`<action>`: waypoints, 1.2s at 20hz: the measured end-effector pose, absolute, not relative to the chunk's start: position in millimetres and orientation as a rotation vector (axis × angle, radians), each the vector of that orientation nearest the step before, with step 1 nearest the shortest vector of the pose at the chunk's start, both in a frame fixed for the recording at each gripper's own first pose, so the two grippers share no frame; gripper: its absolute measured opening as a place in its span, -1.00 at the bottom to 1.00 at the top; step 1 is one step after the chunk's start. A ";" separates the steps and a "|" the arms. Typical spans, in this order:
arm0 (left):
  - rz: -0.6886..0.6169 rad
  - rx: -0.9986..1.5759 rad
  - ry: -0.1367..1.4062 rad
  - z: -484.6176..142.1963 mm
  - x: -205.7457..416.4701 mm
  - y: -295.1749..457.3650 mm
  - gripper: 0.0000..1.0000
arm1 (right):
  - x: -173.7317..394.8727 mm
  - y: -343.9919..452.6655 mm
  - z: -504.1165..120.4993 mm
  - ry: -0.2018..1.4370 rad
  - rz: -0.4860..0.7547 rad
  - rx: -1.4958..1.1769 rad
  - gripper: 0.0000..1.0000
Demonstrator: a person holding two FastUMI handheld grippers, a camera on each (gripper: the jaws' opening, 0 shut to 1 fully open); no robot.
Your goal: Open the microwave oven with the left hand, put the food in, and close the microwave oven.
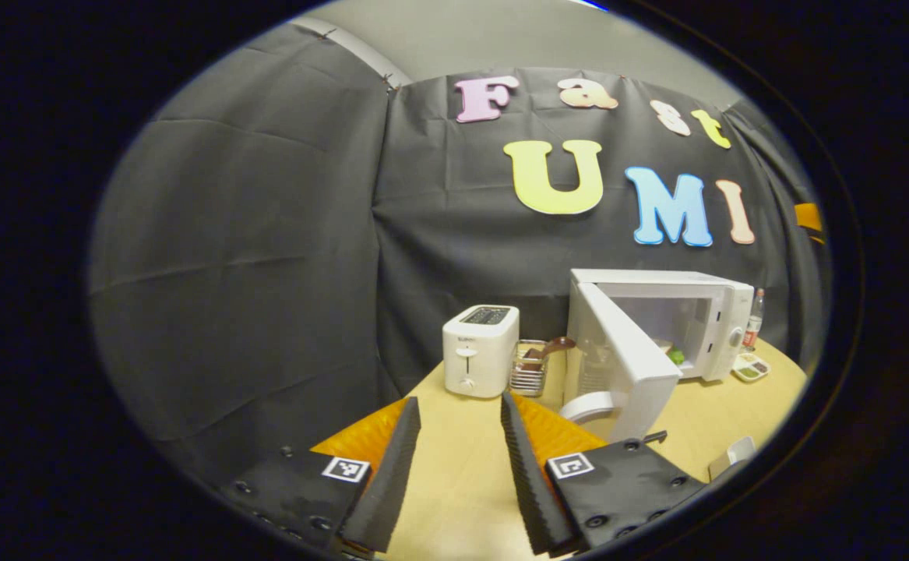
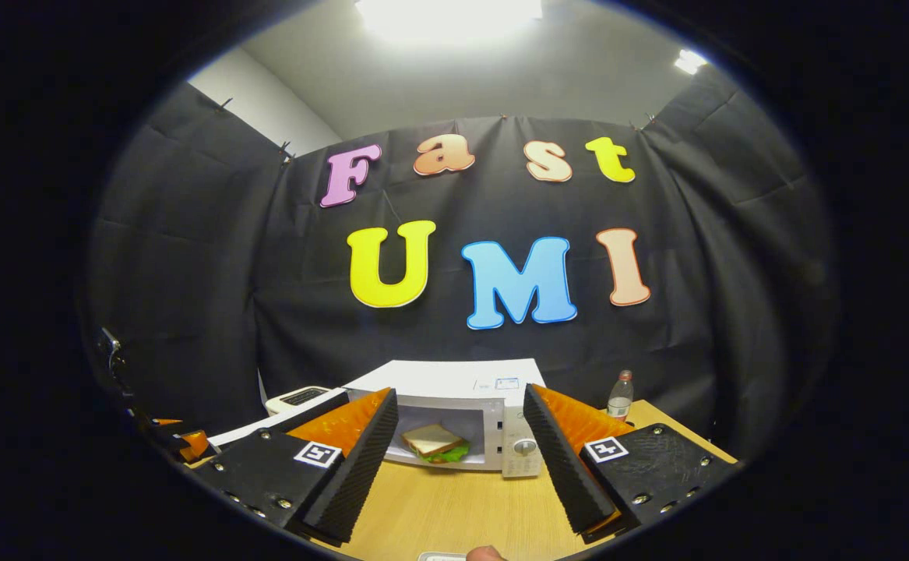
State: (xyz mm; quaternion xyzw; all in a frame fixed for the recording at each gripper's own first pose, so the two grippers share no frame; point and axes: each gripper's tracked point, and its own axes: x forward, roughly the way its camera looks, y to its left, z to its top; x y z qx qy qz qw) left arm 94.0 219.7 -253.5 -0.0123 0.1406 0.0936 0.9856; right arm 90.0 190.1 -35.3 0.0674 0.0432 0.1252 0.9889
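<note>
Two steps look done — the sandwich (image 2: 432,442) sits inside the microwave (image 2: 454,421), door (image 1: 625,366) swung open. Both hand-held grippers, left (image 1: 460,444) and right (image 2: 460,448), gape empty above the worktop (image 2: 454,506); next, the left pushes the door shut.

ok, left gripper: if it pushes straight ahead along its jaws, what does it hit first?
Probably nothing on the near stretch: between the left gripper's open jaws lies bare table. Farther on, the line runs between the toaster and the wire basket; depth is unclear, so either could be first.
</note>
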 end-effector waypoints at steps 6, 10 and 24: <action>0.154 0.026 0.330 -269.5 103.0 188.8 -0.64 | 73.9 158.6 -39.6 0.112 0.213 0.153 0.95; 0.080 0.021 0.336 -263.1 102.8 161.0 -0.75 | 68.0 146.3 -36.3 0.112 0.199 0.150 0.94; -0.263 0.055 0.306 -234.5 134.7 5.0 -0.85 | 59.0 102.0 -40.5 0.147 0.102 0.134 0.95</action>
